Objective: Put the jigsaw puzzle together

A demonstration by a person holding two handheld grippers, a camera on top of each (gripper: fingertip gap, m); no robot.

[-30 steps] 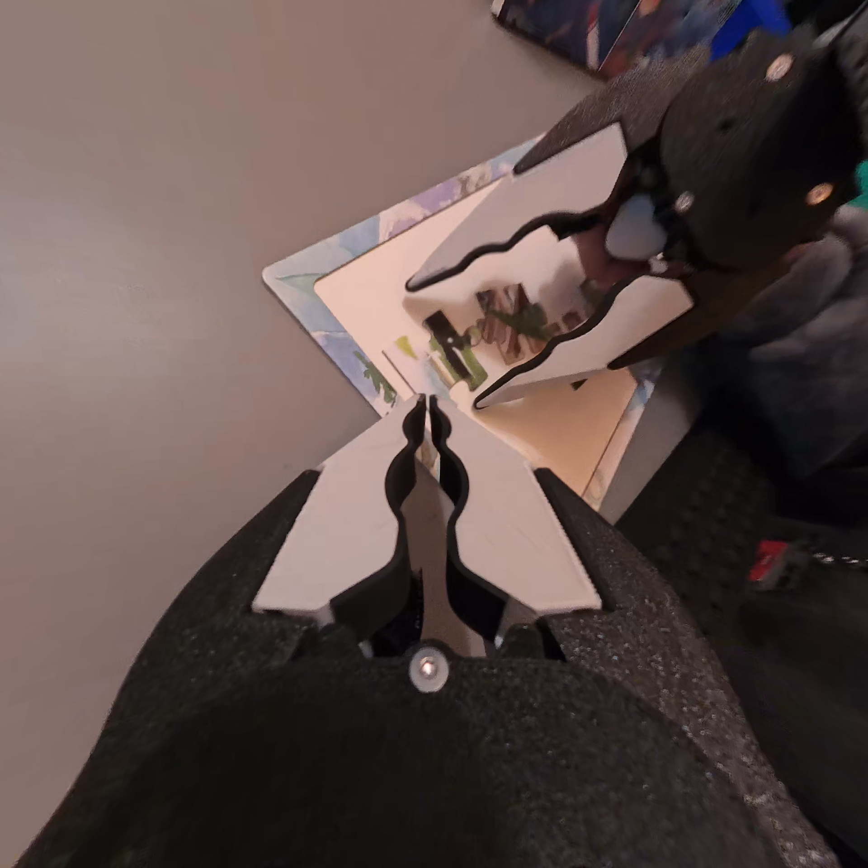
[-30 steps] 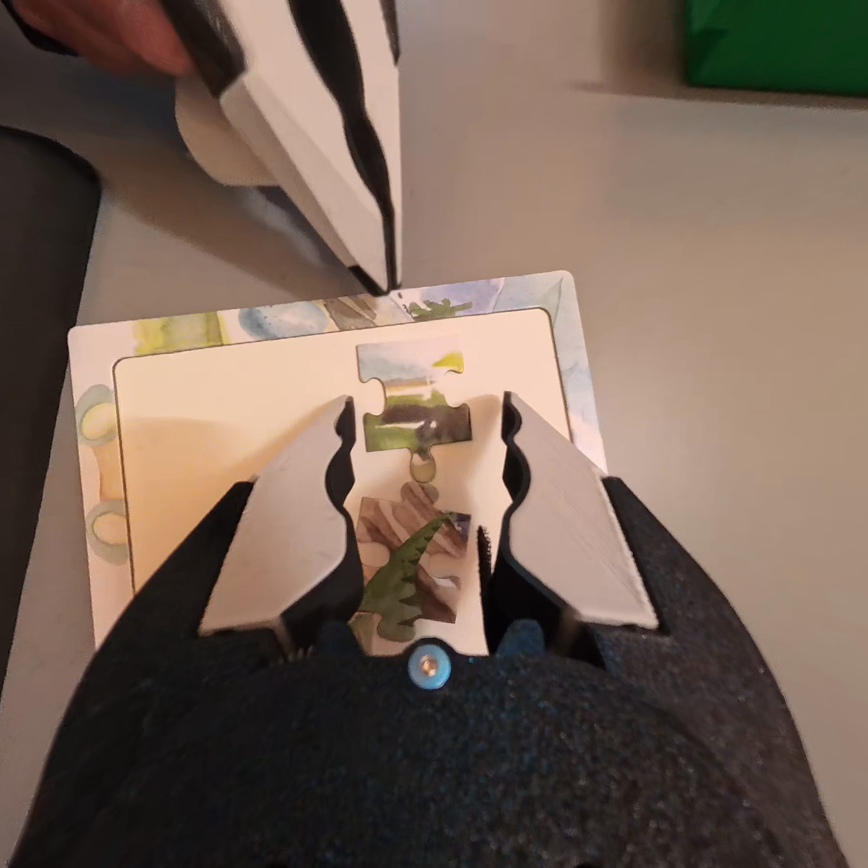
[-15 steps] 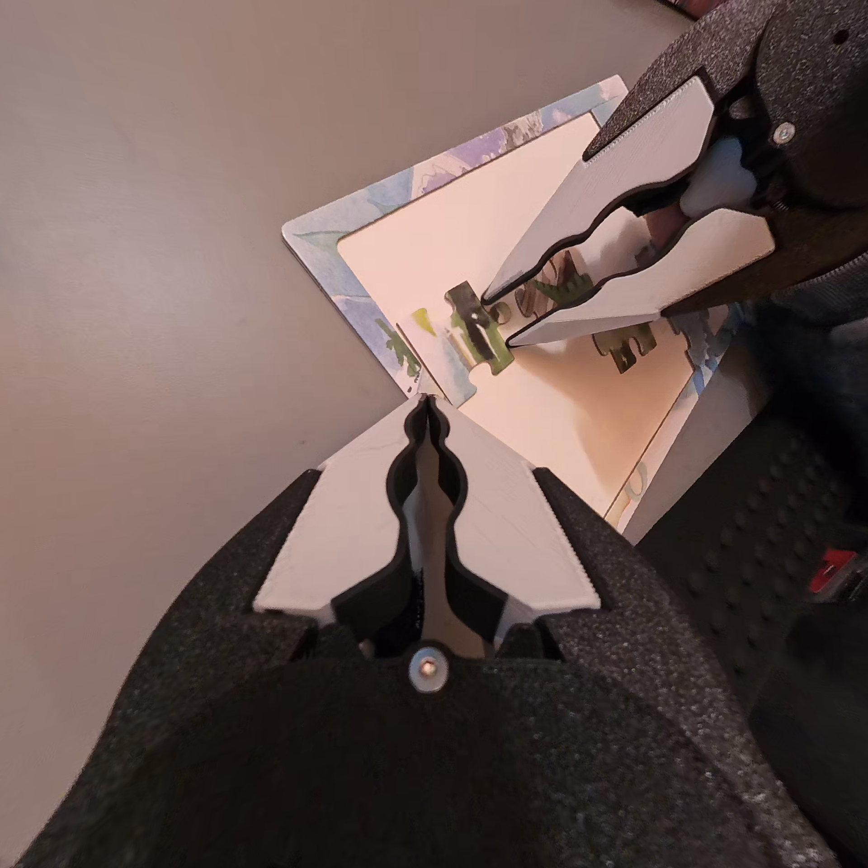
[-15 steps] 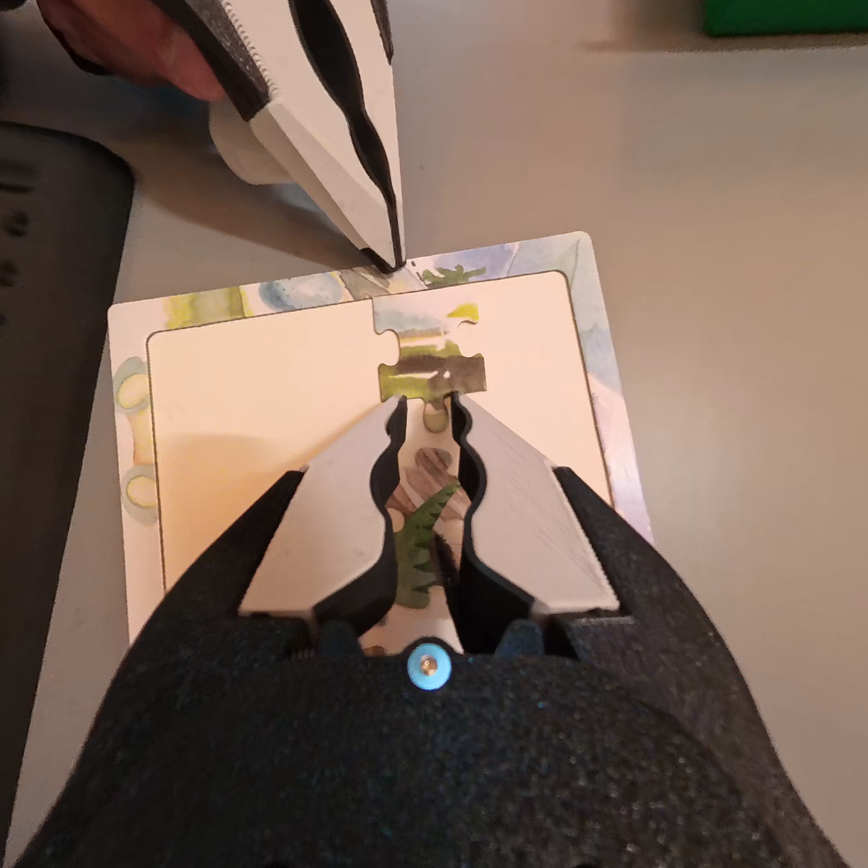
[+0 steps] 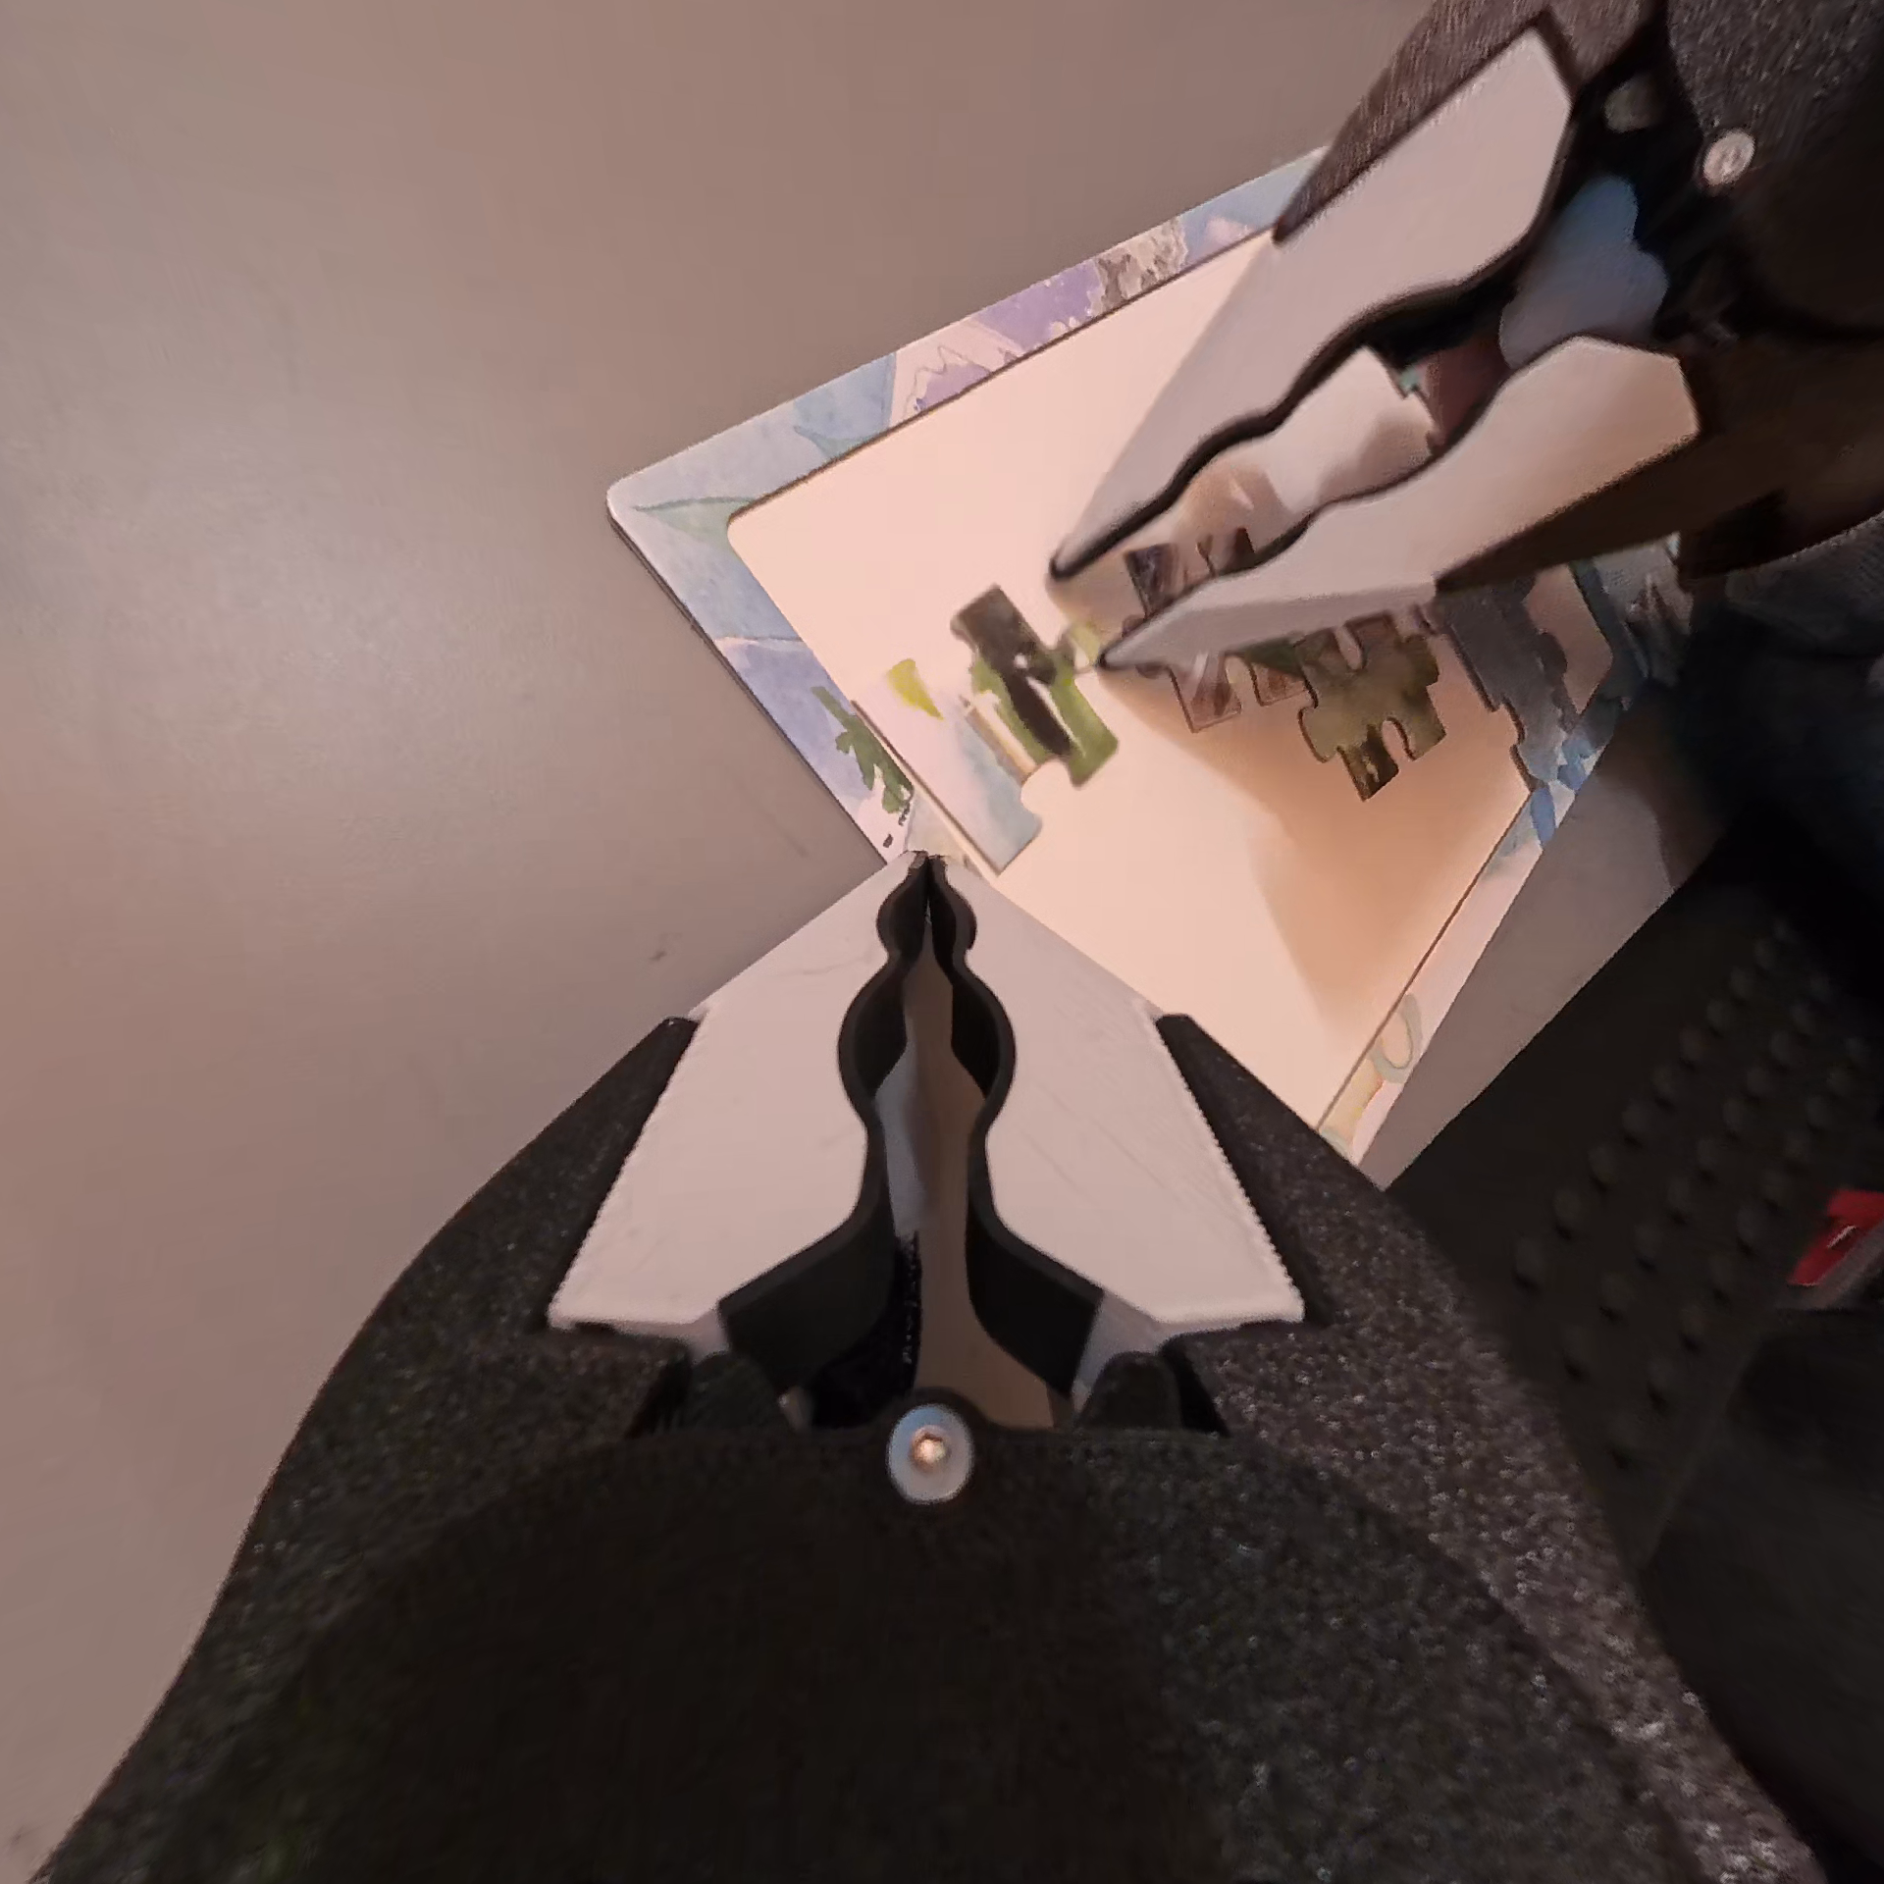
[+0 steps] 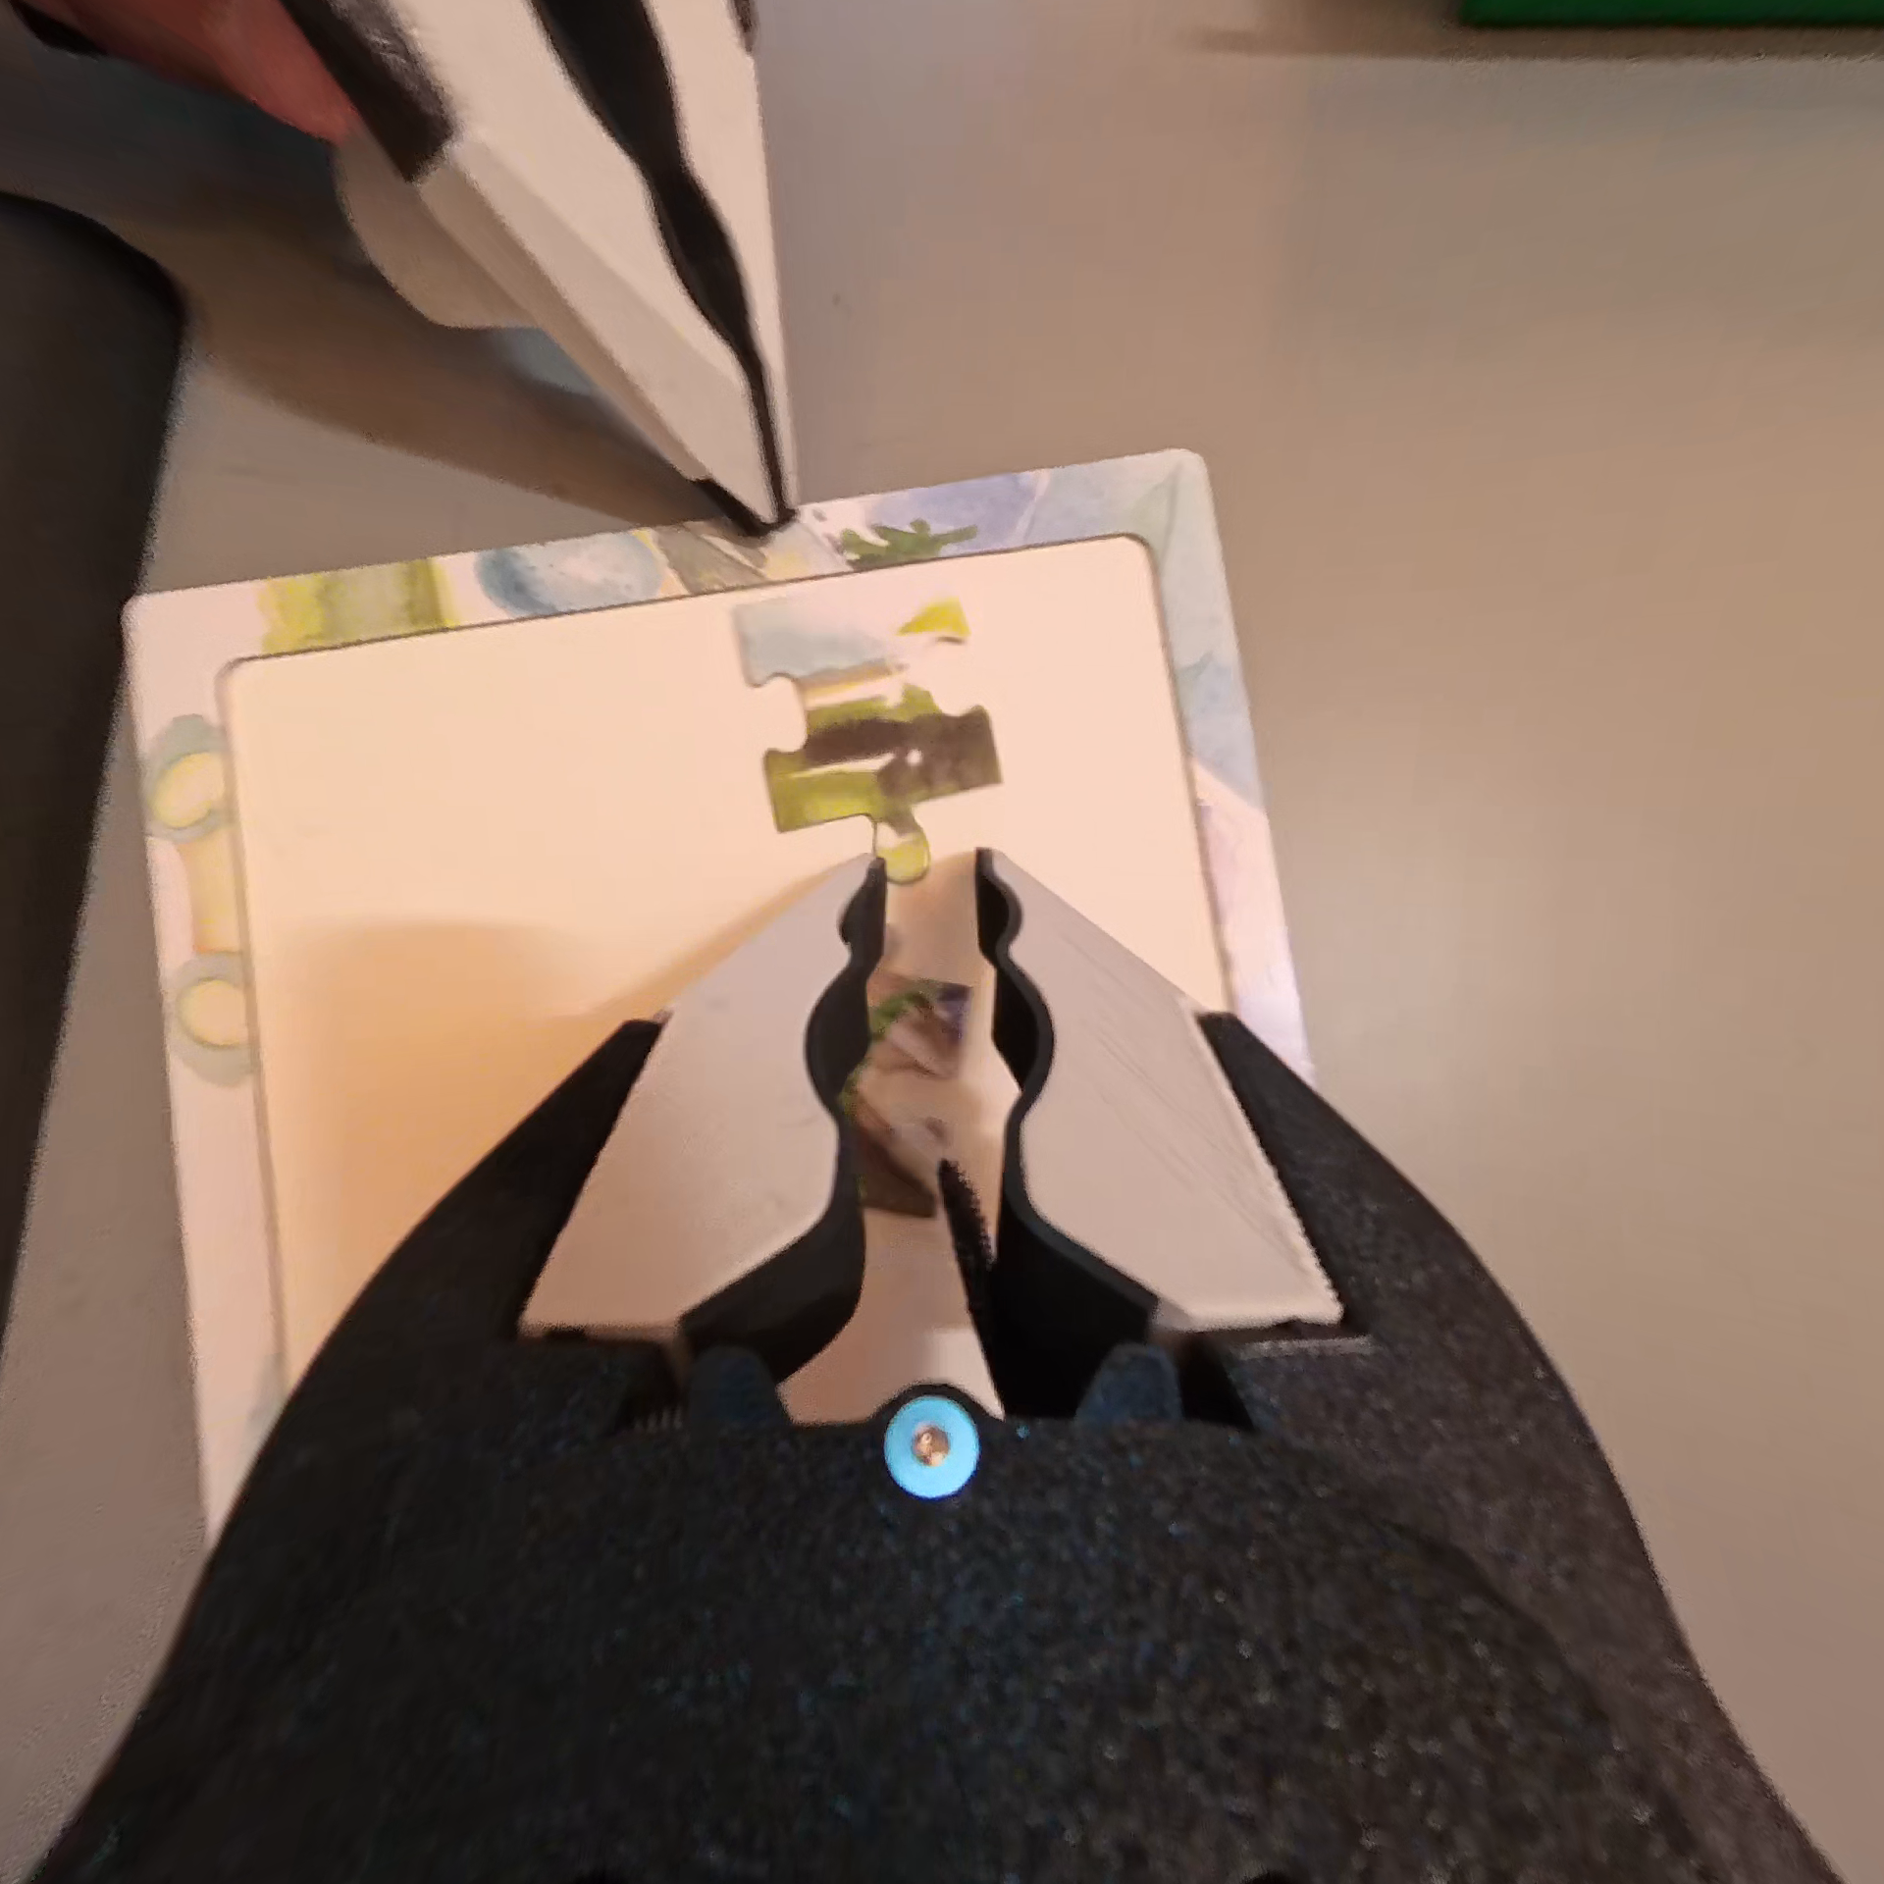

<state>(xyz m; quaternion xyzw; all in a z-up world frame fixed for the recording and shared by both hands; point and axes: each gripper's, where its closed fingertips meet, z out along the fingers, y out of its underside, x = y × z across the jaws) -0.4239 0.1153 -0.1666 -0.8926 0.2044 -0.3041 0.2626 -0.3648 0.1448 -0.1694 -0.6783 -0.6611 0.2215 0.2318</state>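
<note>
On glossy cardboard tray [image 6: 703, 918], knobbed puzzle piece [image 6: 882, 754].

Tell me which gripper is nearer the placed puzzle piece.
Right gripper: its tips are at the piece's lower tab. Left gripper sits shut on the tray's border.

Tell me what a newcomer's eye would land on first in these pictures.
First, the puzzle tray, pale and mostly bare with a watercolour border, lying on the grey table. Next, the green and black puzzle piece seated against the tray's far edge, with the right gripper slightly open just short of its tab, over a second piece. The left gripper, shut, touches the tray's border.
</note>
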